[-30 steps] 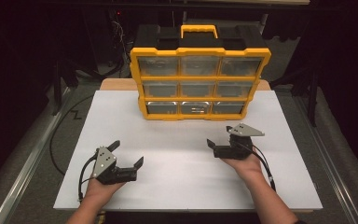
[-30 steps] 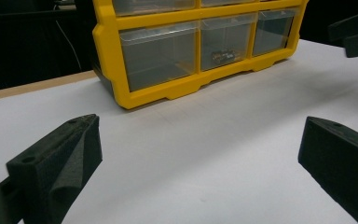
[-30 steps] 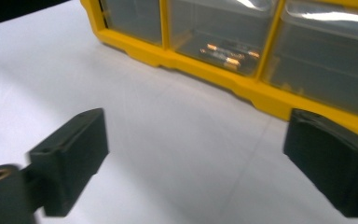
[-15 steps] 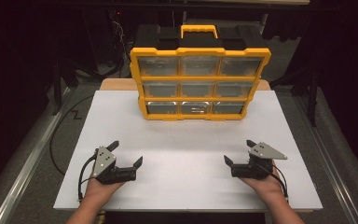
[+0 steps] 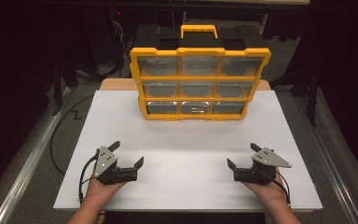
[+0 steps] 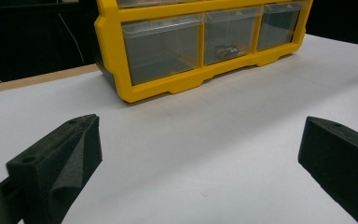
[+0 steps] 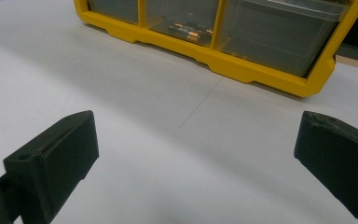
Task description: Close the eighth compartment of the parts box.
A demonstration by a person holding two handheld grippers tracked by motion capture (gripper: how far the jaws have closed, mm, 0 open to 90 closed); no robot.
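A yellow organizer case (image 5: pixel 199 79) with a handle and clear drawers stands upright at the back of the white table (image 5: pixel 186 140). Its bottom middle drawer (image 5: pixel 196 108) holds small metal parts, seen through the clear front as parts (image 6: pixel 226 48) and parts (image 7: pixel 185 29). My left gripper (image 5: pixel 127 154) rests near the front left of the table, open and empty. My right gripper (image 5: pixel 243 156) rests at the front right, open and empty too. Both point toward the case, well short of it. In the gripper views the case (image 6: pixel 200 42) and case (image 7: pixel 223 32) sit beyond the spread jaws.
A wooden board (image 5: pixel 116 84) shows under the white sheet behind the case. Dark floor and a metal rail (image 5: pixel 32 154) run along the left; cables (image 5: pixel 70 116) lie there. The white surface stretches between the grippers and the case.
My right gripper has drawn back from the table's middle right toward the front edge and slightly rightward. The left gripper has stayed where it was.
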